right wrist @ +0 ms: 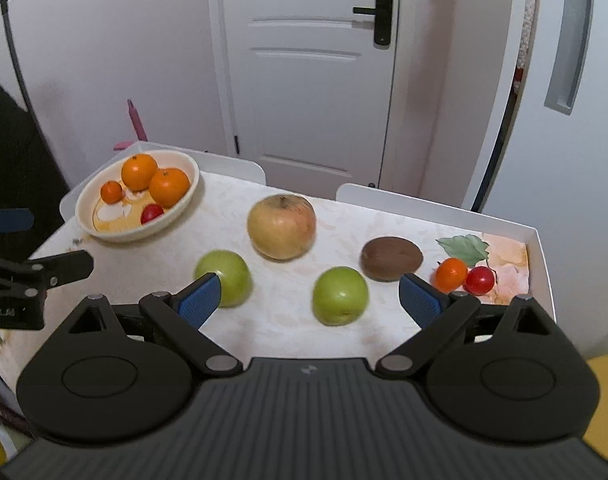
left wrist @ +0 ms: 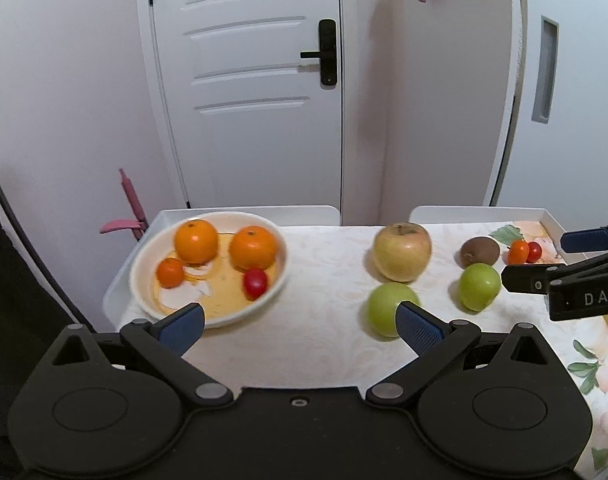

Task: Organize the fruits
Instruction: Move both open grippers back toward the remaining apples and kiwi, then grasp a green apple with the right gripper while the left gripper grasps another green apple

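Note:
A cream bowl [left wrist: 144,280] [right wrist: 184,204] at the table's far left holds two oranges [left wrist: 196,241] [right wrist: 139,171], a small tangerine [left wrist: 170,272] and a red cherry tomato [left wrist: 255,283] [right wrist: 152,213]. On the cloth lie a yellow apple [left wrist: 402,251] [right wrist: 282,226], two green apples [left wrist: 385,312] [left wrist: 479,286] [right wrist: 224,278] [right wrist: 339,295], a kiwi [left wrist: 479,252] [right wrist: 391,259], and a small orange and a red tomato [left wrist: 523,251] [right wrist: 449,274] [right wrist: 480,280]. My left gripper [left wrist: 300,326] is open and empty before the bowl. My right gripper [right wrist: 309,300] is open around the nearer green apple, above it.
The table [left wrist: 323,344] wears a floral cloth and has a raised white rim [right wrist: 541,264]. A white door [left wrist: 248,80] and walls stand behind. A pink object [left wrist: 130,216] leans at the far left. A dark stand [right wrist: 8,40] is on the left.

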{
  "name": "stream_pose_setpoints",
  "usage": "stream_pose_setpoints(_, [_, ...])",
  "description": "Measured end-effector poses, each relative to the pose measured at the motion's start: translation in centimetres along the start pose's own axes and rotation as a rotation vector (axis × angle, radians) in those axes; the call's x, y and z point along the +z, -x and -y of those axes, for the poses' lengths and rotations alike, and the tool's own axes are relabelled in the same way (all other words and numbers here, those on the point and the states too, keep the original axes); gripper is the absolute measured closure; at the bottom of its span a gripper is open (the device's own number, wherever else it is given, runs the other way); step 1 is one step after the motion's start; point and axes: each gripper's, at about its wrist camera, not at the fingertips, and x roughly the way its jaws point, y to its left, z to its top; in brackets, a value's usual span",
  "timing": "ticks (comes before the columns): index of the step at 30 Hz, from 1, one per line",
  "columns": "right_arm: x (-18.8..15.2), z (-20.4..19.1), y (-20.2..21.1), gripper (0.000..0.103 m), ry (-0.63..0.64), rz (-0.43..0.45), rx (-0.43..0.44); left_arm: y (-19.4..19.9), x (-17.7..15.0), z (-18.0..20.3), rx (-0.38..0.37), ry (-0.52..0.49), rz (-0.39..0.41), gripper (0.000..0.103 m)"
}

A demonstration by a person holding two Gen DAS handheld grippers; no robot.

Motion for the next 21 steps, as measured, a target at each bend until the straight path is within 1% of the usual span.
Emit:
stream_pose_setpoints(6, [-1.8,3.2,-2.2,0.000,0.024,-0.011,0.034,-2.7,-0.4,3.2,0.007,0.011,-0.003,0.000])
stream_pose_setpoints(13, [-3.7,5.2,-4.5,0.000,0.056,-0.021,0.081,-6.5,-0.9,6.1,0.011,-0.005,-0.014,0.001])
stream_pose_setpoints(16, [-4.3,5.5,-5.5,0.000,0.070,-0.025,0.100,-8.3,-1.2,7.1,0.016,-0.008,-0.028,0.003])
stream_pose_setpoints(19, [-4.8,5.5,-6.4,0.000,0.081,-0.030,0.115,-9.7,-1.3,7.7,0.013,-0.009,-0.045,0.010])
stream_pose_setpoints(21, [-5.0,5.5,-6.9,0.000,0.087,-0.031,0.126,-10.5,-1.5,8.0,0.014,-0.004,-0.052,0.010])
